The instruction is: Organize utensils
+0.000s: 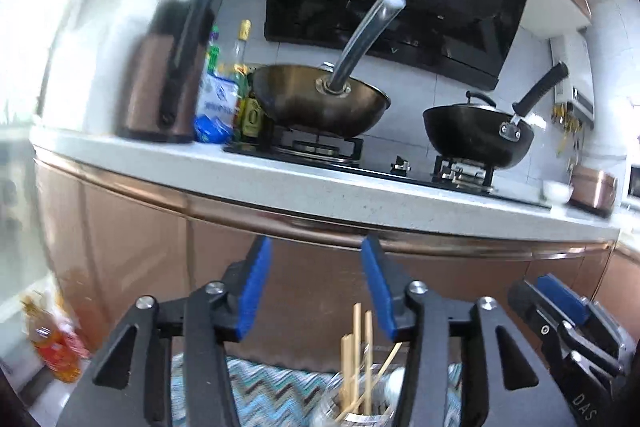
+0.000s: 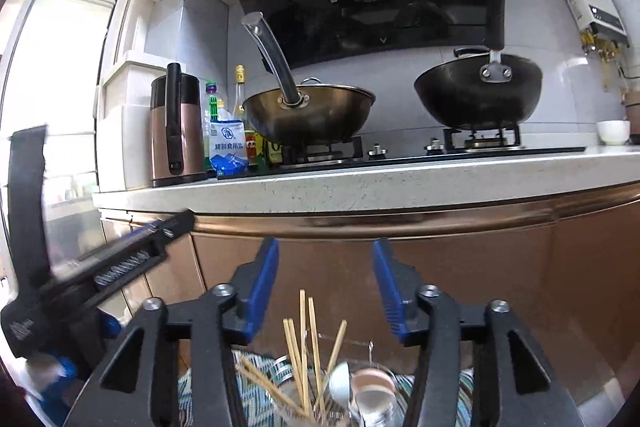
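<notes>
Below both grippers, left (image 1: 316,259) and right (image 2: 326,263), each spread and empty, thin wooden chopsticks (image 2: 303,343) are stood in a glass jar (image 2: 368,399); light, stiff, best pinched mid-shaft.

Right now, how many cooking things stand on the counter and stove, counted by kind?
Woks: 2 (brass-coloured wok, black wok)
Kettle: 1
Salt bag: 1
White bowl: 1
Total: 5, leaving out the partly hidden bottles.
</notes>
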Demonstrator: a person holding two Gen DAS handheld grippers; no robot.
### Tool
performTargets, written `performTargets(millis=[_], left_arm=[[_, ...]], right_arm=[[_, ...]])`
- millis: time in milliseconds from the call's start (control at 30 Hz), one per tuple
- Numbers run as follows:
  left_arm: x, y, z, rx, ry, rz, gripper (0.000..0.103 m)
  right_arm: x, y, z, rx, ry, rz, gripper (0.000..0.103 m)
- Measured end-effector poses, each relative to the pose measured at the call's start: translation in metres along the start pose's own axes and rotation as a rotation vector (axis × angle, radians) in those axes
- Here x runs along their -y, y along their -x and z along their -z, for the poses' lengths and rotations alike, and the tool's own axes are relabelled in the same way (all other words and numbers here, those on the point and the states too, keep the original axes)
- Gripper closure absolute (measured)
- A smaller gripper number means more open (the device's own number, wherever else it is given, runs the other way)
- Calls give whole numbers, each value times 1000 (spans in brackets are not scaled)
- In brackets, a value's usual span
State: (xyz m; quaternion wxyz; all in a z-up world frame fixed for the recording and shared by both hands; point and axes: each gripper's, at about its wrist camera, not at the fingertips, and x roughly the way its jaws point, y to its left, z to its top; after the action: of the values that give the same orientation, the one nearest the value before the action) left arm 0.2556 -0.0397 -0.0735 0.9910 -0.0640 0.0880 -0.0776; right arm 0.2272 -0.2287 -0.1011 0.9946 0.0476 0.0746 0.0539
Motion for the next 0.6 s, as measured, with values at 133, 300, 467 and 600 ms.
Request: performTargets(millis=[133, 300, 467, 600], left_arm=[[1, 45, -7, -37, -56, -25, 52], [1, 99, -7, -70, -105, -76, 44], [1, 141, -3, -59, -131, -99, 41], [-1, 168, 1, -46, -129, -117, 35]], right_arm=[[-3, 35, -3, -39, 4, 29, 34], [-10, 85, -4, -73, 50, 84, 23], [-16, 140, -2, -81, 91, 137, 13], [-16, 170, 0, -76, 107, 184, 3]])
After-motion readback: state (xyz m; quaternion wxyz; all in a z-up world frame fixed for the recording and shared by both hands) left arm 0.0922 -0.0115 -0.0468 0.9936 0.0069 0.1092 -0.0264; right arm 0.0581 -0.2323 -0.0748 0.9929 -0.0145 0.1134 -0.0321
